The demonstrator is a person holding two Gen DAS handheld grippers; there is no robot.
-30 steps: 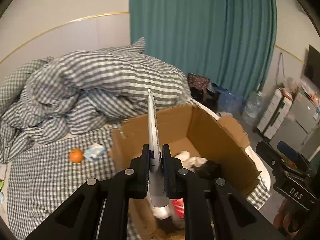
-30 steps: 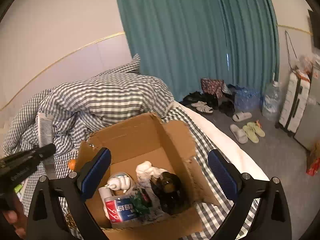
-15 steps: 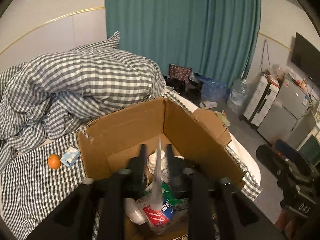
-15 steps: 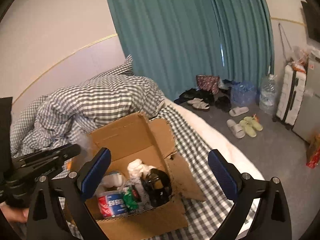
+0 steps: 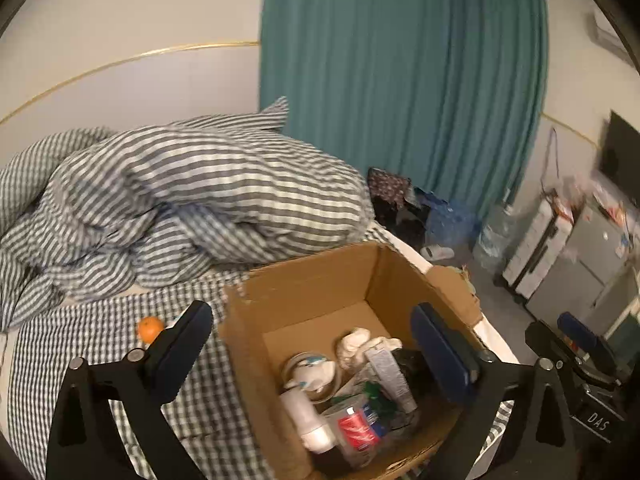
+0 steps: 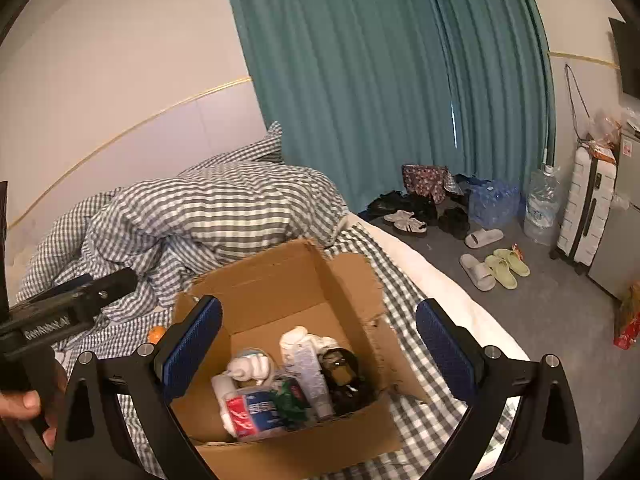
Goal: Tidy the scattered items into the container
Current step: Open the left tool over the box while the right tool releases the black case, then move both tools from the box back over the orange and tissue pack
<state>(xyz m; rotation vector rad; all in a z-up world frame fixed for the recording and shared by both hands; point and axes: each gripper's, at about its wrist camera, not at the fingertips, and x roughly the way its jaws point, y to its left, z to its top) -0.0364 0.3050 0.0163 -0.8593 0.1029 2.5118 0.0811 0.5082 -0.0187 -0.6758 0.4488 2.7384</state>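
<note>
An open cardboard box stands on the checked bed. A grey-white tube lies inside it among a red-labelled pack, a white bottle, white cloth and a dark item. My left gripper hovers above the box, its jaws opening wide with nothing between them. My right gripper also hangs over the box, open and empty. An orange lies on the sheet left of the box.
A rumpled striped duvet is piled behind the box. The teal curtain hangs beyond. Shoes and slippers, a water bottle and a suitcase stand on the floor at right. A hand holds the left gripper's handle.
The left gripper's jaws went from shut on the tube to wide apart. The tube dropped into the box. Both grippers rose slightly.
</note>
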